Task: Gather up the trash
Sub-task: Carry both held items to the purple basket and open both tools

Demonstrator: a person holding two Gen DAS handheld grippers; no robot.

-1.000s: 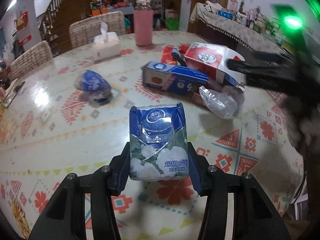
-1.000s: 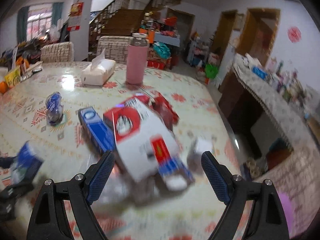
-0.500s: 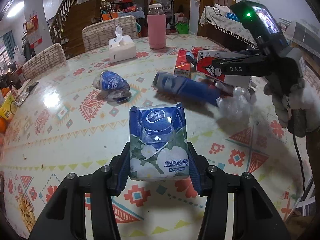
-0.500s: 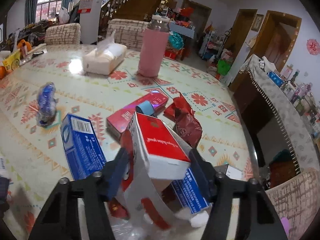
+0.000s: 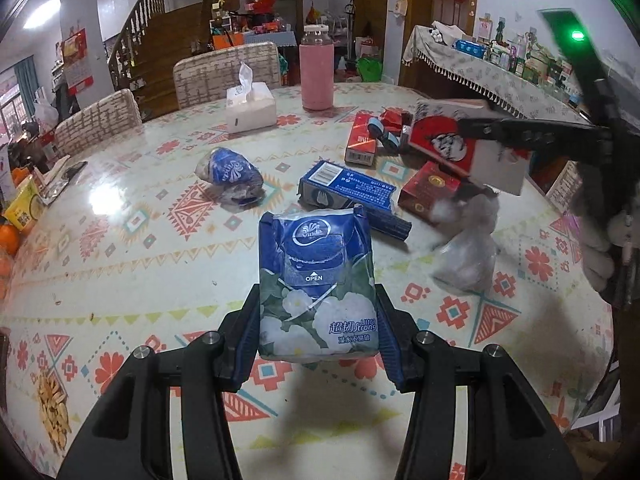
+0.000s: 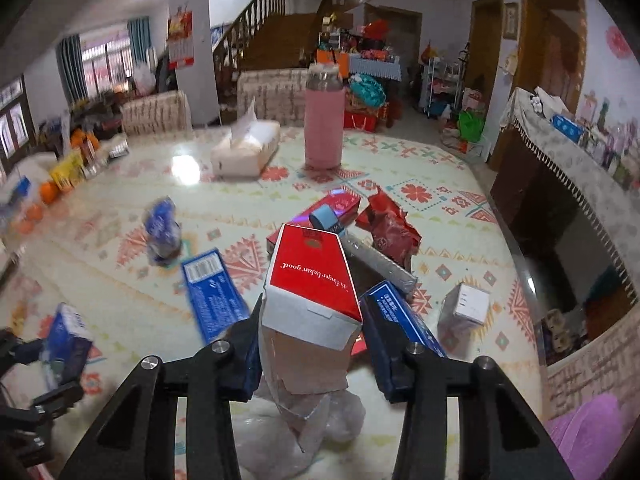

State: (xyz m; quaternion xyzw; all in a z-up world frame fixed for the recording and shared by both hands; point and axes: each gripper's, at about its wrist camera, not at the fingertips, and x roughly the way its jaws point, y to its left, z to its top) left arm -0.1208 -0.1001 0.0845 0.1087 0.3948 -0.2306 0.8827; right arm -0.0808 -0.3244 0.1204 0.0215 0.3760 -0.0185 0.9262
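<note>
- Since the earlier frames, the right tongs (image 6: 310, 346) have closed on the red-and-white carton (image 6: 310, 292) and lifted it off the desk (image 5: 120, 280); the carton previously lay among the other litter.
- Left tongs (image 5: 316, 334): both fingers pressed against the sides of the blue tissue pack (image 5: 316, 284), which stands upright between them above the near edge of the desk.
- Right tongs: fingers clamped on the carton, red face upward. A crumpled clear plastic bag (image 6: 304, 424) hangs below the carton; the left wrist view shows the same bag (image 5: 466, 256), blurred, over the right side of the desk.
- Blue box (image 5: 348, 190): lying flat on the desk, just beyond the tissue pack and apart from it.
- Small red box (image 5: 430, 192): on the desk to the right of the blue box, under the raised carton (image 5: 460, 148).
- Crumpled blue wrapper (image 5: 230, 172): on the desk, left of the blue box, well apart from both tongs.
- Long red box (image 5: 362, 138): farther back, with a crumpled red wrapper (image 6: 390, 230) just beside it.
- Small white box (image 6: 468, 306): near the right edge of the desk.
- White tissue box (image 5: 250, 108) and pink bottle (image 5: 316, 72): upright near the far edge of the desk.
</note>
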